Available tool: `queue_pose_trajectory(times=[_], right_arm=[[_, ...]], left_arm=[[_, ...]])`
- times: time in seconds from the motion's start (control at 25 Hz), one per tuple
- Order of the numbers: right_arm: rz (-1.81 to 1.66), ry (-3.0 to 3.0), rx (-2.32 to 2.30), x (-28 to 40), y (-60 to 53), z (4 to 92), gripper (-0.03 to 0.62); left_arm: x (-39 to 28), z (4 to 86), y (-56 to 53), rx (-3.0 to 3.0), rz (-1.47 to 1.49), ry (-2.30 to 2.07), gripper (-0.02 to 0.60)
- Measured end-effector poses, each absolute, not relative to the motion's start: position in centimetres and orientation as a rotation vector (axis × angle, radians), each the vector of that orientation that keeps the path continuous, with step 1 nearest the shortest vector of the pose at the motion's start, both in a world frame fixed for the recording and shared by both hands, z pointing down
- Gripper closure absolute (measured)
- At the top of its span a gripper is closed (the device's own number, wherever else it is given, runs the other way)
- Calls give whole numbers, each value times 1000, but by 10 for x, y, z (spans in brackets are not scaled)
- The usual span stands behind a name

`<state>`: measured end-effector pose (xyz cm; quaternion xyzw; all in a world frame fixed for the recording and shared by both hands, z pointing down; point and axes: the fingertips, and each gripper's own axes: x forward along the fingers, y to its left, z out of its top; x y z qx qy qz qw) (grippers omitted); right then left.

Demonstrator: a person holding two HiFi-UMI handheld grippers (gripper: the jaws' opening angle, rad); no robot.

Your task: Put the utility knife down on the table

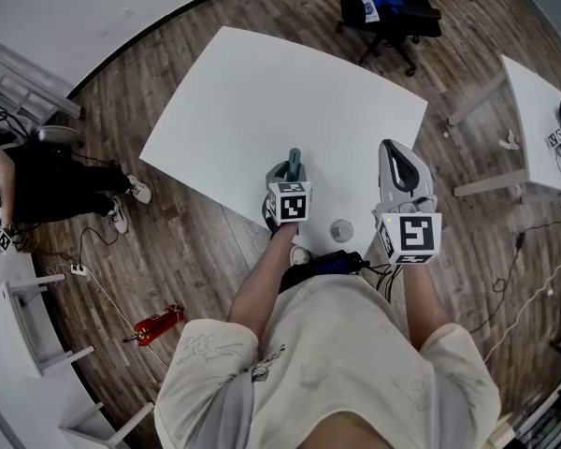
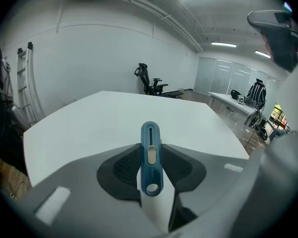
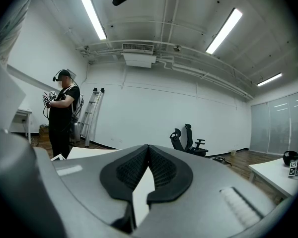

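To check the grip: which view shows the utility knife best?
The left gripper view: the utility knife stands clamped between the jaws, slider and end hole plain. The head view shows only its blue end above the left gripper. The right gripper view misses it.

**Open tabletop ahead, one small obstacle at the near edge**

The white table (image 1: 262, 110) lies open across the centre and upper left of the frame. A small round object (image 1: 341, 230) sits at its lower edge, between the left gripper (image 1: 292, 168) and the right gripper (image 1: 395, 152). An office chair (image 1: 388, 12) stands at the top and a second table (image 1: 538, 110) at the right, both well apart.
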<state>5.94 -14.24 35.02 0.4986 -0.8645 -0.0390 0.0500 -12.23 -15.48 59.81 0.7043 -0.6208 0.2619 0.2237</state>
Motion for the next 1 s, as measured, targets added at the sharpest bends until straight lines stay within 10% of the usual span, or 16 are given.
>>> queue_pose_trajectory(times=[1.0], right_arm=[[-112, -2640, 1508, 57, -141, 352, 589]], left_arm=[[-123, 624, -161, 1879, 767, -1659, 437]])
